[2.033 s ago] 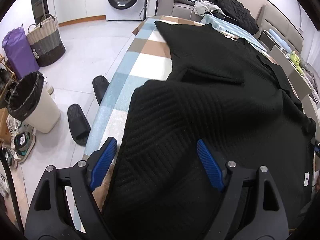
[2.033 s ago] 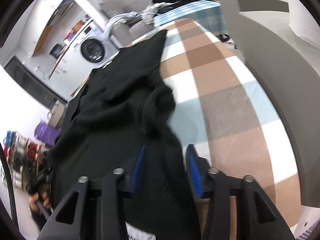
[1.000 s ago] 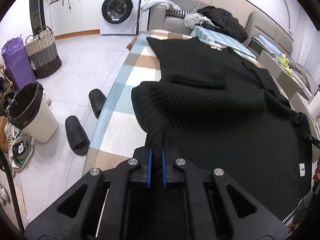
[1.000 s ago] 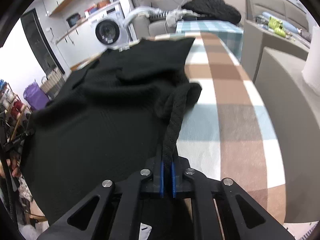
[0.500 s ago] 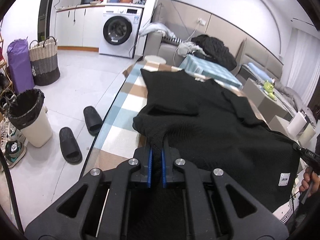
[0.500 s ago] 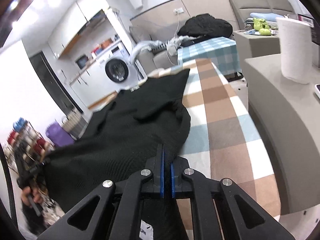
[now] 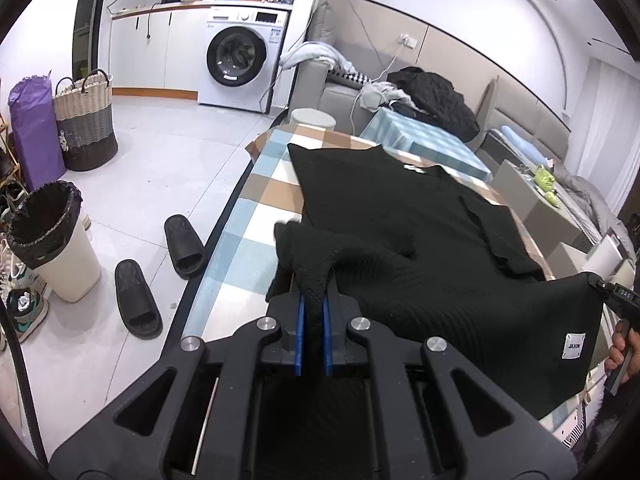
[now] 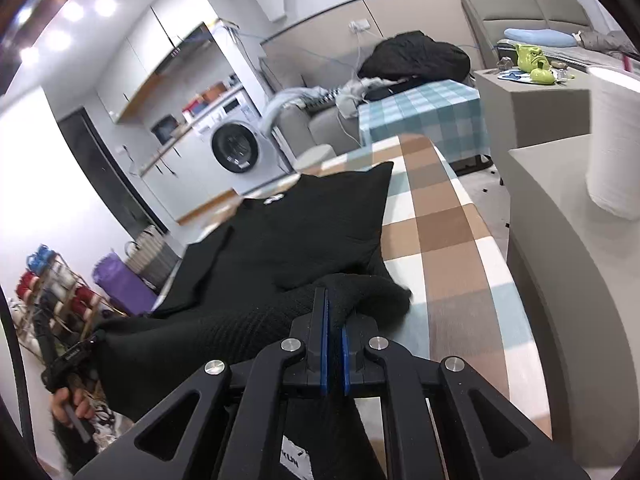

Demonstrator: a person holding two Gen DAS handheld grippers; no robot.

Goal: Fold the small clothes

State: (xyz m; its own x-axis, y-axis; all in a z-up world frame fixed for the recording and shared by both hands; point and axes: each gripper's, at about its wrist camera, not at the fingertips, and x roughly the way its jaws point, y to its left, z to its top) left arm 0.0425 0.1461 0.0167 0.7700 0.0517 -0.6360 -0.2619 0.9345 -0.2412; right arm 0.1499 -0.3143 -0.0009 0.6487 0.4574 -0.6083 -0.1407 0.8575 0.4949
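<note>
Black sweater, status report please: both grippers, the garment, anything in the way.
Left gripper and right gripper both shut on black sweater. Near hem lifted off the checked table, far end lying flat. Nothing visible on the cloth ahead.

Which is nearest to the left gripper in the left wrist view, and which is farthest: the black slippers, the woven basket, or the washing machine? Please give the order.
From the left gripper, shut on the black sweater:
1. Black slippers, on the floor, just left.
2. Woven basket, far left beside the purple bag.
3. Washing machine, at the back wall.
</note>
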